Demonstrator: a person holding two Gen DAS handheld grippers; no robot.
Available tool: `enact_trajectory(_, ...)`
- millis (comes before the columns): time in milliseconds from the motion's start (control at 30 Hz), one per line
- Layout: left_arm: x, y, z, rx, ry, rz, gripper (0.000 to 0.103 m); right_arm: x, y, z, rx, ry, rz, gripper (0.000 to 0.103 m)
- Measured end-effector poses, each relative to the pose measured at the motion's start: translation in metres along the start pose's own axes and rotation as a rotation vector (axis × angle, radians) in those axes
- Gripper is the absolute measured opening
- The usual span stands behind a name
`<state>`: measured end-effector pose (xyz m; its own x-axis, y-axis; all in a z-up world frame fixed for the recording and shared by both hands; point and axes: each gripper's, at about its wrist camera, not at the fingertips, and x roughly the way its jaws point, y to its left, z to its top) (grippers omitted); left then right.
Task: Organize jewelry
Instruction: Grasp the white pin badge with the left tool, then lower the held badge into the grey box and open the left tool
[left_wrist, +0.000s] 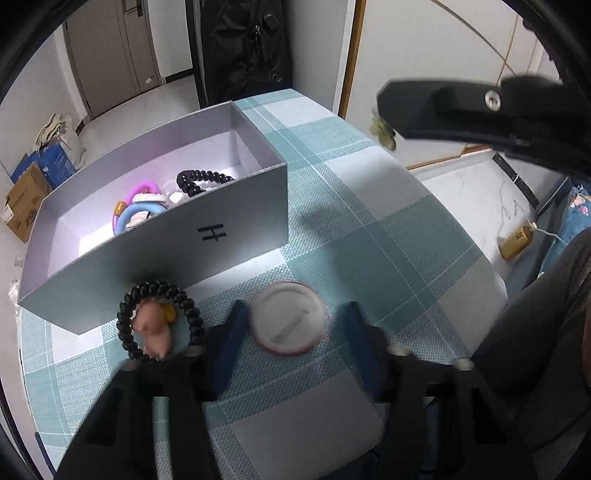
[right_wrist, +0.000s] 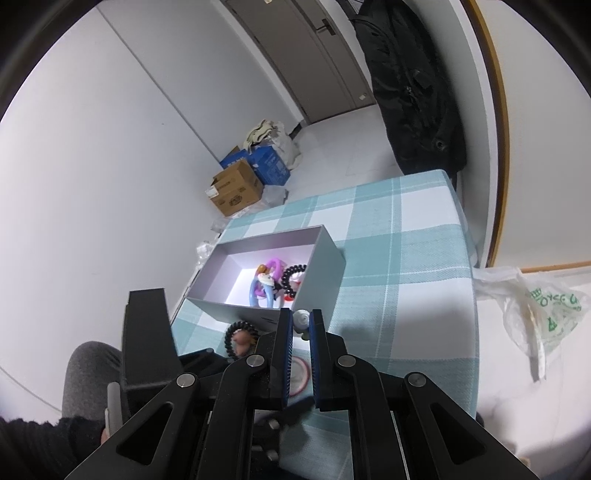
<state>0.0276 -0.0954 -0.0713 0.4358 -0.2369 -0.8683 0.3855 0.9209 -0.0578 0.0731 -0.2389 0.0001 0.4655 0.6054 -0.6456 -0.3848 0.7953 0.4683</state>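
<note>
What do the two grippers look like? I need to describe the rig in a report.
Both are black plastic. The left gripper and right gripper have flat blue pads on the fingers, angular linkage arms and round silver bolts. The person's dark sleeve shows behind.

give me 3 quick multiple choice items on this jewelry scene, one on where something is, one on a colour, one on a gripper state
1. Where is the black coil hair tie with the pink charm?
A. inside the box
B. on the cloth against the box's outer wall
C. in a gripper

2. What colour is the tablecloth?
A. red and yellow
B. plain black
C. teal and white plaid

3. How is the left gripper?
A. open around the round white disc
B. shut on the coil tie
C. out of view

Key: 1 B, it lies outside the grey box; 2 C, checks show in both views; 3 A, its fingers stand apart on either side of the disc.
</note>
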Motion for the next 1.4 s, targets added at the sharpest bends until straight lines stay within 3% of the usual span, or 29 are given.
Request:
enact_trajectory(300, -0.001, 0.003, 0.003, -0.036, -0.003, -0.032, 0.038, 0.001, -0.002, -0.001, 0.007, 0.002, -0.017, 0.008)
enact_trajectory(567, -0.039, 0.031, 0.017, -0.144, -0.126, -0.086, 0.038, 0.009, 0.004, 0.006, 0.003, -0.001, 0.002, 0.008)
enact_trajectory(833, -0.066, 0.075, 0.038, -0.237, -0.218, -0.022, 0.038, 0.020, 0.021, 0.019, -0.032, -0.007, 0.040, 0.008)
enact_trajectory(967, -0.065, 0.096, 0.044, -0.292, -0.225, -0.001, 0.038, 0.031, 0.028, 0.027, -0.040, 0.002, 0.062, 0.008)
enact_trajectory(1400, -0.047, 0.137, 0.055, -0.404, -0.184, -0.086, 0.038, 0.074, 0.036, 0.056, -0.031, 0.043, 0.132, 0.008)
